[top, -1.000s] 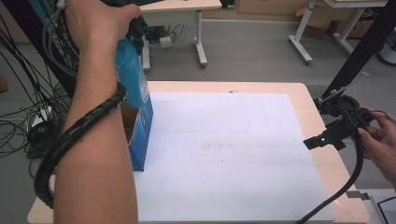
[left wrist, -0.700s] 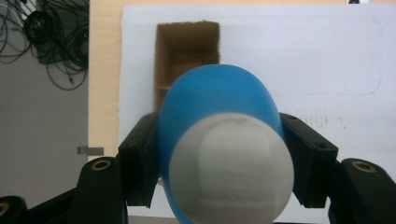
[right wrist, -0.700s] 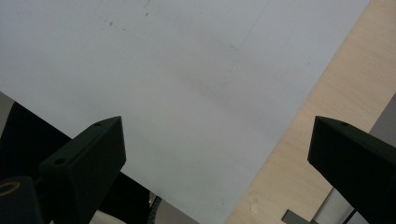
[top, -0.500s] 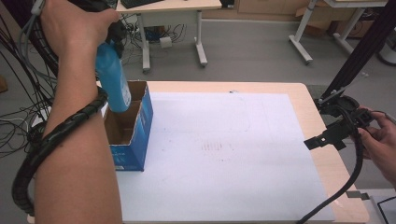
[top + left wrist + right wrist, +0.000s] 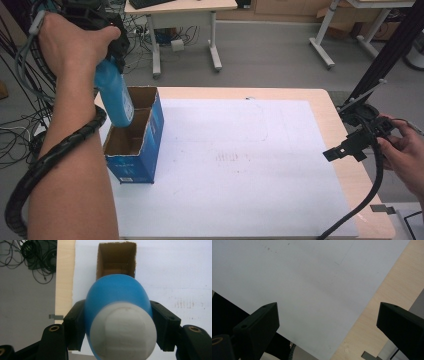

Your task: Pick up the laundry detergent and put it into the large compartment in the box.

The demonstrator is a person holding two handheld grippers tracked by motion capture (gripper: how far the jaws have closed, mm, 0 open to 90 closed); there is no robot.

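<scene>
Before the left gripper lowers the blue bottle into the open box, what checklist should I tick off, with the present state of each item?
1. Left gripper clamped on the blue bottle: ok, jaws press both its sides.
2. Bottle lined up over the box: ok, its lower end hangs above the open top.
3. Box interior free: ok for the part visible in the left gripper view.
4. Box upright on the white sheet: ok.
5. Right gripper out of the way: ok, open at the table's right edge.
6. Bottle cap tight: cannot tell.
</scene>
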